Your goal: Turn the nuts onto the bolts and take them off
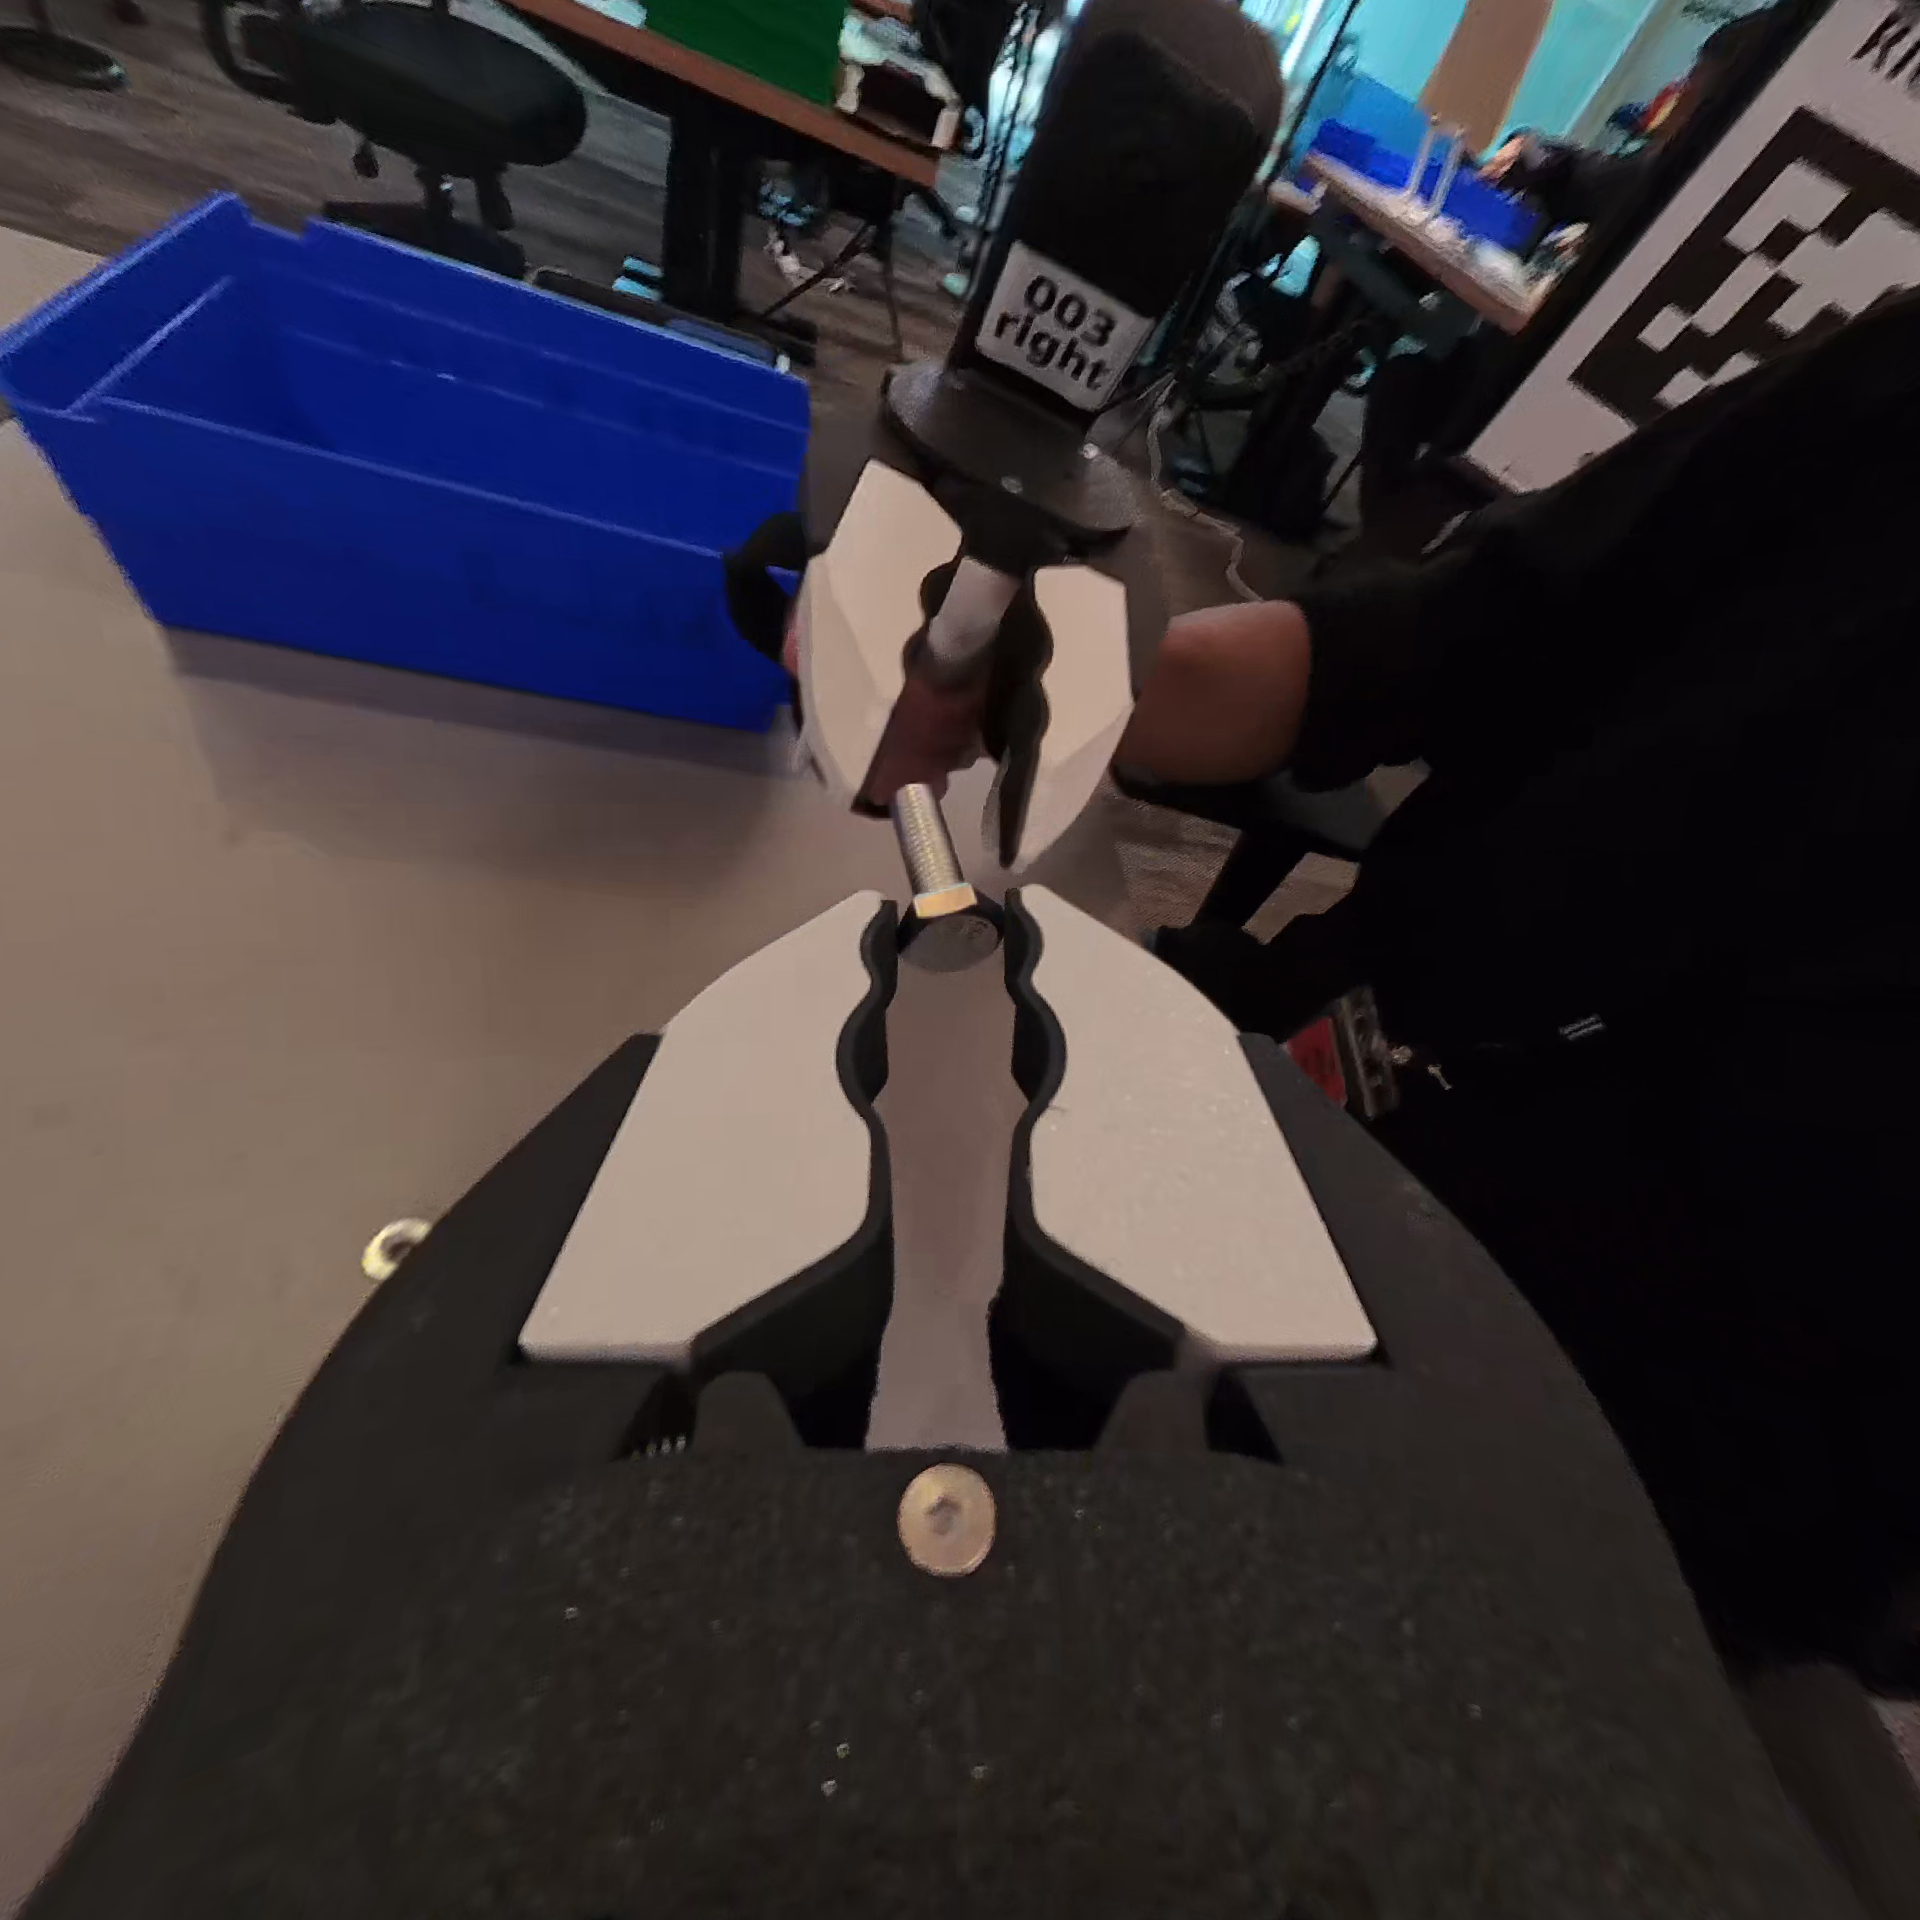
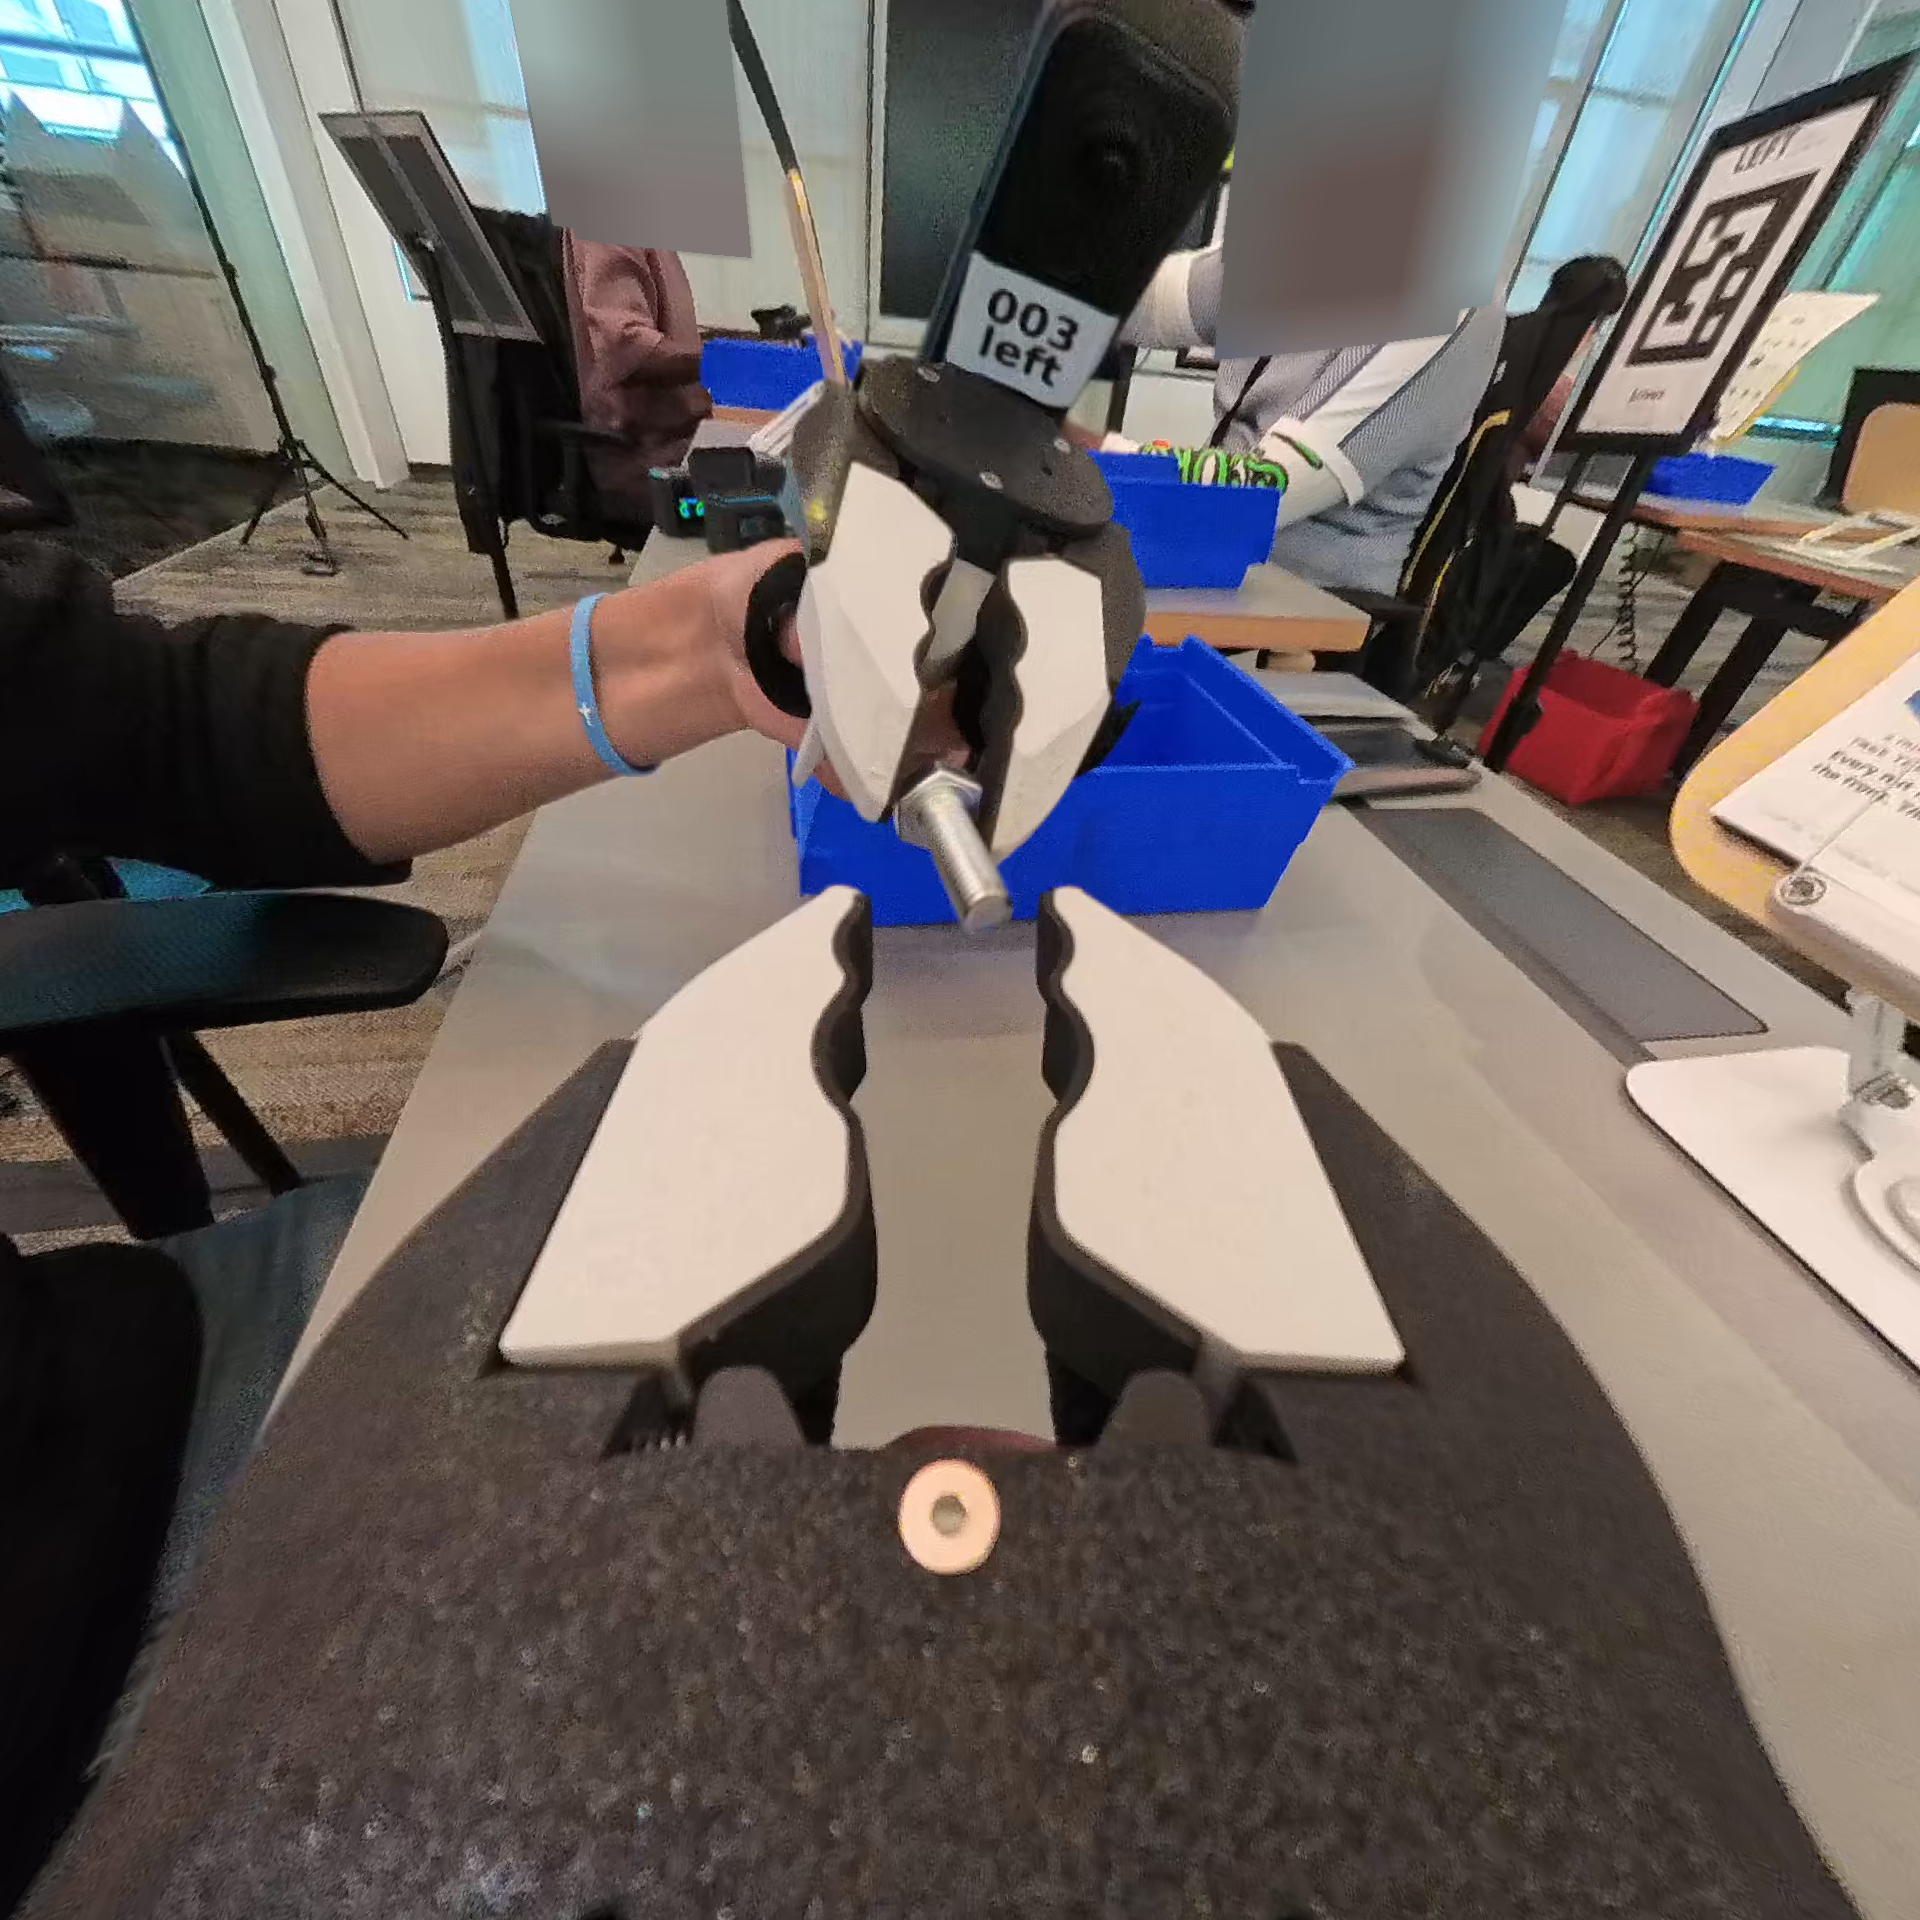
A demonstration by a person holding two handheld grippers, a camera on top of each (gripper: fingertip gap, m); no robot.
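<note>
My left gripper (image 1: 951, 912) is shut on the hex head of a silver bolt (image 1: 925, 844) and holds it in the air above the grey table (image 1: 312, 935). The threaded shaft points away, towards my right gripper (image 1: 940, 826). In the right wrist view my right gripper (image 2: 953, 904) is open and empty. The free end of the bolt (image 2: 961, 854) sits between its fingertips without touching them. The left gripper (image 2: 940, 821) faces it, shut on the bolt head. A small metal nut (image 1: 395, 1244) lies on the table, left of my left gripper.
A blue plastic bin (image 1: 416, 499) stands on the table behind the grippers; it also shows in the right wrist view (image 2: 1195, 821). A white stand with a sheet (image 2: 1818, 1132) is on the right. A chair armrest (image 2: 208, 961) is at the table's left. People sit at desks behind. Left and right tips are no more than a few centimetres apart.
</note>
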